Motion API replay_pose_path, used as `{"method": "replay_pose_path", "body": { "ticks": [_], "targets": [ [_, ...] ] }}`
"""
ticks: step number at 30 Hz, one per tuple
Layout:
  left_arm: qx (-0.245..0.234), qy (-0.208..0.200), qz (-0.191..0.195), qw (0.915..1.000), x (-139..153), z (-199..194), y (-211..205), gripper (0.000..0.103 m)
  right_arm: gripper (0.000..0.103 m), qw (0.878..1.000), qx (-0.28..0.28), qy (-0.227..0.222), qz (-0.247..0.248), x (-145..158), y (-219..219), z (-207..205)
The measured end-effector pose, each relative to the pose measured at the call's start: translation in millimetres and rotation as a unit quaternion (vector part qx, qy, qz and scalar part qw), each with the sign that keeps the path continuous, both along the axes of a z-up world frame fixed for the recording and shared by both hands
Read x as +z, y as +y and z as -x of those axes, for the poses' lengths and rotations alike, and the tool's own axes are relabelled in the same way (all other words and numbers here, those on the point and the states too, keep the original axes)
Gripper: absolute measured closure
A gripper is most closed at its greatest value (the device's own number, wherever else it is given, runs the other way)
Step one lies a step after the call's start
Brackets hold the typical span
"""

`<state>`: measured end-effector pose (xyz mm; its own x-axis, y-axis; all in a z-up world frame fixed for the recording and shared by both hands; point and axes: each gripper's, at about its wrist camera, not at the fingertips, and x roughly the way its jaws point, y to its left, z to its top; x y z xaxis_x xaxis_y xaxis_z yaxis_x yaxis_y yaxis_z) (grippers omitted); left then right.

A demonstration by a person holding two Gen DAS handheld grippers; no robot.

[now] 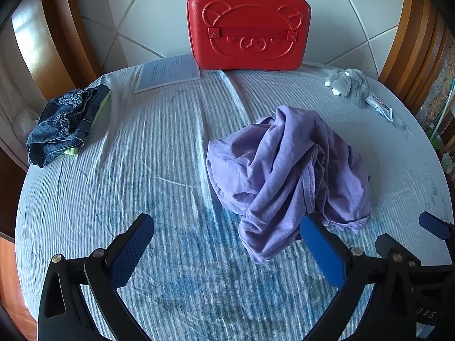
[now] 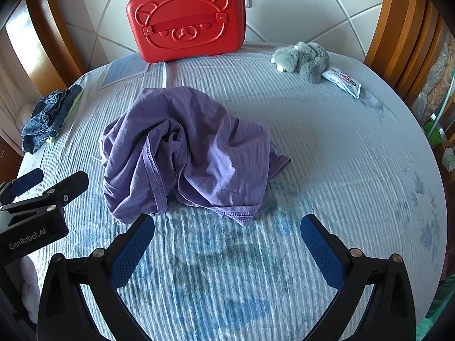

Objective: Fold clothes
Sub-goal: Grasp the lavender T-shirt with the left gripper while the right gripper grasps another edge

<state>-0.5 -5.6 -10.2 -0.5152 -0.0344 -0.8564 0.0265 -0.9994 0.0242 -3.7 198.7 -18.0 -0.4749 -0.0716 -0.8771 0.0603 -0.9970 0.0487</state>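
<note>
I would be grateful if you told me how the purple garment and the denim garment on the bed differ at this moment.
The purple garment lies crumpled in a loose heap mid-bed; the denim garment sits more compactly at the far left edge. The purple one is thin, plain fabric with its stitched hems showing; the denim one is thicker, with a gathered waistband. The denim rests on something lime green; the purple lies straight on the sheet. Neither is held by a claw.

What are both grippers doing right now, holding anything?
Left gripper: open, holding nothing.
Right gripper: open, holding nothing, purple garment lies ahead.
</note>
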Motion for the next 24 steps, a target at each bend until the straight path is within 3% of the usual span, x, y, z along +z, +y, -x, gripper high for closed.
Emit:
{"method": "replay_pose_path", "body": {
  "ticks": [10, 11, 12, 13, 14, 16, 17, 20, 24],
  "targets": [
    [-0.028, -0.016, -0.021, 0.9993, -32, 41, 4, 0.000, 0.000, 1.000, 0.011, -0.016, 0.010, -22, 5, 29],
    [-0.036, -0.022, -0.019, 0.9989, -38, 46, 6, 0.004, 0.000, 1.000, 0.014, -0.018, 0.006, -26, 5, 34],
    [-0.043, -0.029, -0.018, 0.9985, -44, 51, 8, 0.008, 0.000, 1.000, 0.017, -0.021, 0.006, -28, 4, 38],
    [-0.051, -0.036, -0.017, 0.9979, -50, 56, 10, 0.020, 0.001, 1.000, 0.020, -0.024, 0.007, -31, 4, 42],
    [-0.058, -0.043, -0.015, 0.9973, -56, 61, 13, 0.047, 0.004, 0.999, 0.023, -0.027, 0.010, -34, 3, 46],
    [-0.071, -0.062, -0.025, 0.9953, -68, 69, 14, 0.076, 0.021, 0.999, 0.029, -0.031, 0.010, -39, 1, 51],
    [-0.072, -0.066, -0.034, 0.9946, -71, 71, 13, 0.078, 0.029, 0.999, 0.034, -0.036, 0.010, -43, -1, 55],
    [-0.082, -0.055, -0.028, 0.9947, -68, 70, 12, 0.084, 0.033, 0.997, 0.049, -0.051, 0.017, -58, -8, 65],
    [-0.088, -0.049, -0.040, 0.9941, -55, 68, 5, 0.091, 0.071, 0.995, 0.064, -0.072, 0.029, -71, -14, 73]
  ]
}}
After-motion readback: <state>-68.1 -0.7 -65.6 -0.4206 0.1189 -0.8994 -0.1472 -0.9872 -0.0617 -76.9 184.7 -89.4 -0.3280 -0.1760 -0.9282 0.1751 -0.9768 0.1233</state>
